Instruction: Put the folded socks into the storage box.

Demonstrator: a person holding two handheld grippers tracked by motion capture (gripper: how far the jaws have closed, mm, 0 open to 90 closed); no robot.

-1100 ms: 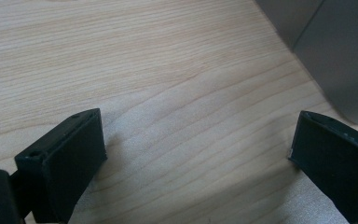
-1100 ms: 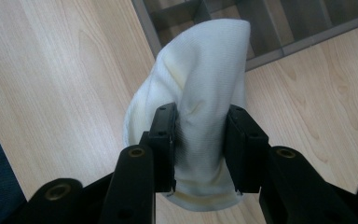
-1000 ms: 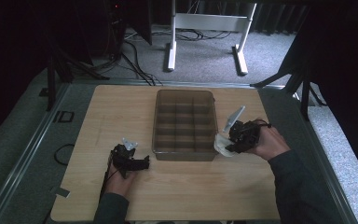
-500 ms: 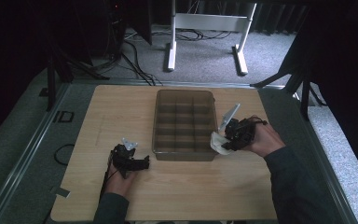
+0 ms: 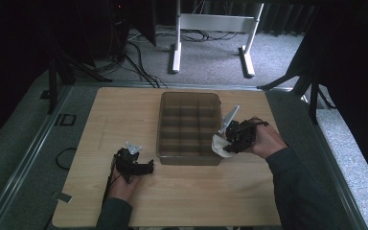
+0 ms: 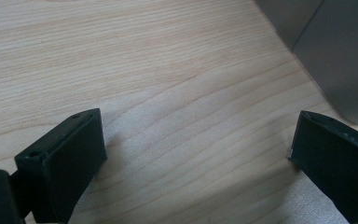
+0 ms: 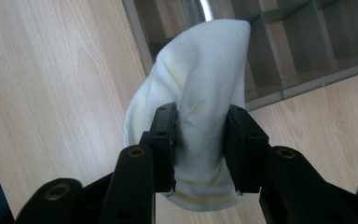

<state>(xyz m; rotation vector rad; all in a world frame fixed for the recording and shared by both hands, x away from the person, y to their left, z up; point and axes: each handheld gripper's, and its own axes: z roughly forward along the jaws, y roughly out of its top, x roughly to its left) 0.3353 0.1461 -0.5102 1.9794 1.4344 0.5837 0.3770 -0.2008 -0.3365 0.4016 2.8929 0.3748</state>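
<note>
Tongs on the right (image 7: 200, 144) are clenched across the middle of a white knitted sock (image 7: 200, 88), bunching it between the two black jaws; its free end droops over the near right rim of the clear divided organiser box (image 5: 189, 96). From where I stand the sock looks light, soft and floppy, not fragile, with enough grip in the weave that it should not slip. I'd judge a pinch through the bunched middle, as now, the sound hold, since an edge grip would let it dangle and snag on the dividers. Left tongs (image 6: 196, 154) are released, jaws wide apart with nothing between them, low over the bare wooden bench (image 5: 124, 110), just left of the box's near corner.
</note>
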